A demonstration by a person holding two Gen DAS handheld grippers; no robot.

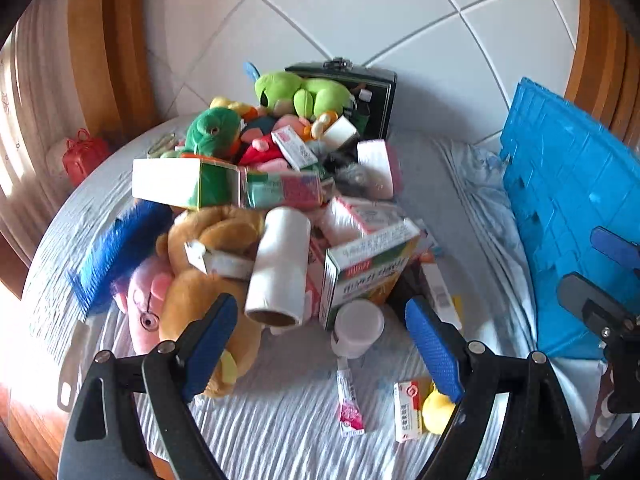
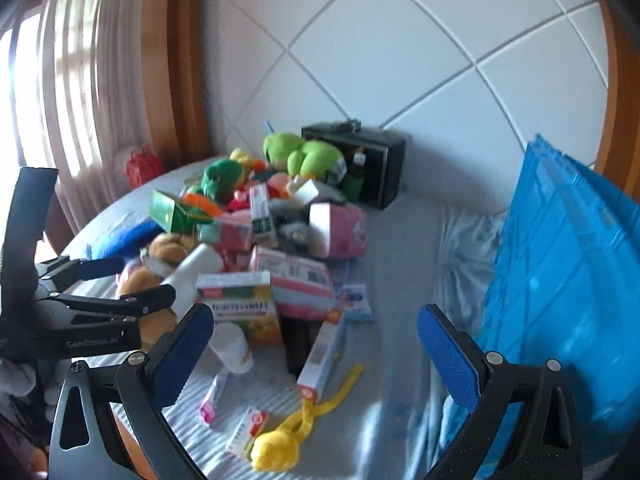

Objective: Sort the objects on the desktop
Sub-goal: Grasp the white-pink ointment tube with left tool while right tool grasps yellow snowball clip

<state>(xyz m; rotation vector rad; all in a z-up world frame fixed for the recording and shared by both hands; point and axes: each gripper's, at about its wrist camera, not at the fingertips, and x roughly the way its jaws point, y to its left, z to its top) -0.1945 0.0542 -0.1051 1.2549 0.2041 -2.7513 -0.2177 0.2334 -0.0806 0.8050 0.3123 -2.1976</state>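
- The left gripper [image 1: 322,344] has its jaws wide apart with nothing between them – it hangs above the white jar [image 1: 357,327].
- The right gripper [image 2: 316,354] is also spread and empty.
- The pile of toys and boxes [image 1: 280,200] lies on the bed sheet [image 1: 280,420]; lower items are half buried, labels blurred.
- The blue crate [image 1: 568,200] is cut off at the right edge.

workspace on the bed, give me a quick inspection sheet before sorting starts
surface: striped bedsheet, wrinkled.
job's things: one heap of plush toys, medicine boxes and a white roll; small tube and yellow toy lie apart in front.
clutter: open black case behind the heap; blue crate at right.
grippers: left hand-held gripper and right hand-held gripper both open, holding nothing.
cables: nothing seen.
surroundings: padded white headboard, curtain, red bag.
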